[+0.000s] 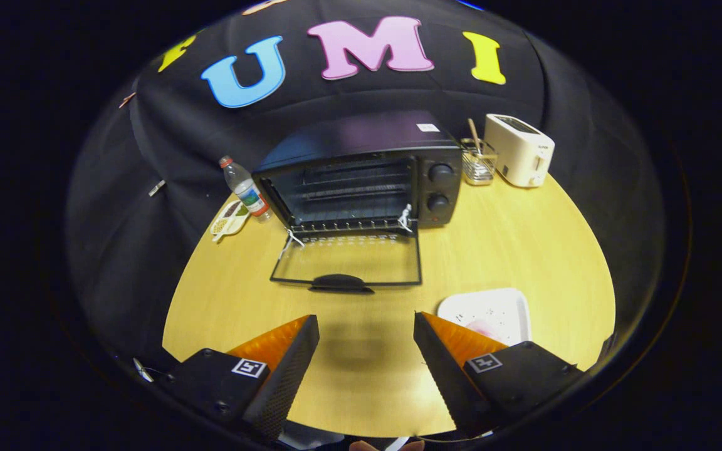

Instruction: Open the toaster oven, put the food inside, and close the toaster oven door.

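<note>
The toaster oven (361, 172) door (347, 257) lies open, ready for food. The hand-held gripper (366, 329) is spread wide and holds nothing. The white plate (492, 310) sits just beside it.

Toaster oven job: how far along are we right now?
Done: the toaster oven is open, its door folded flat on the table. In hand: nothing; the gripper is open over bare table, short of the door. Left: the food; something pinkish lies on the white plate beside the right finger, too blurred to identify. Then close the door.
</note>
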### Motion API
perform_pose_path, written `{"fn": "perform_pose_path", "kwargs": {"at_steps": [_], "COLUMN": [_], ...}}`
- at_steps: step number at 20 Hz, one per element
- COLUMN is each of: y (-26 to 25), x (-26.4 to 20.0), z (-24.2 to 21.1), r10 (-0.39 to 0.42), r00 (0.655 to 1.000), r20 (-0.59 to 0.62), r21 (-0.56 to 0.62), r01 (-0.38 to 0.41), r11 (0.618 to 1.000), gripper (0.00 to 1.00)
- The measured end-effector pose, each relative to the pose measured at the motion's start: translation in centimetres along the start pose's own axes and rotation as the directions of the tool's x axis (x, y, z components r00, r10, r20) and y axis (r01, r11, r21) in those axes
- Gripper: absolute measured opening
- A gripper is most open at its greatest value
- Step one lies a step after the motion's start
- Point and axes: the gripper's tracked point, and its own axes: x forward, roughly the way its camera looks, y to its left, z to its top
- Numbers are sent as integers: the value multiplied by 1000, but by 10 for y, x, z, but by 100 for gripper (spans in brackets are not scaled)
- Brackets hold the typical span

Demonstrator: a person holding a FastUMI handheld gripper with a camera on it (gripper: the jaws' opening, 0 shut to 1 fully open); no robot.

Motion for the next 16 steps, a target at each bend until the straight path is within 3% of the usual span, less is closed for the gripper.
{"fn": "perform_pose_path", "kwargs": {"at_steps": [3,10,16], "y": [-62,-181,-220], "x": [-13,14,59], "z": [1,-15,-69], "r10": [-56,-155,-132], "r00": [995,954,891], "r20": [-83,-255,-435], "r21": [19,-98,-73], "r01": [58,134,111], "r11": [998,986,991], "gripper": [99,99,99]}}
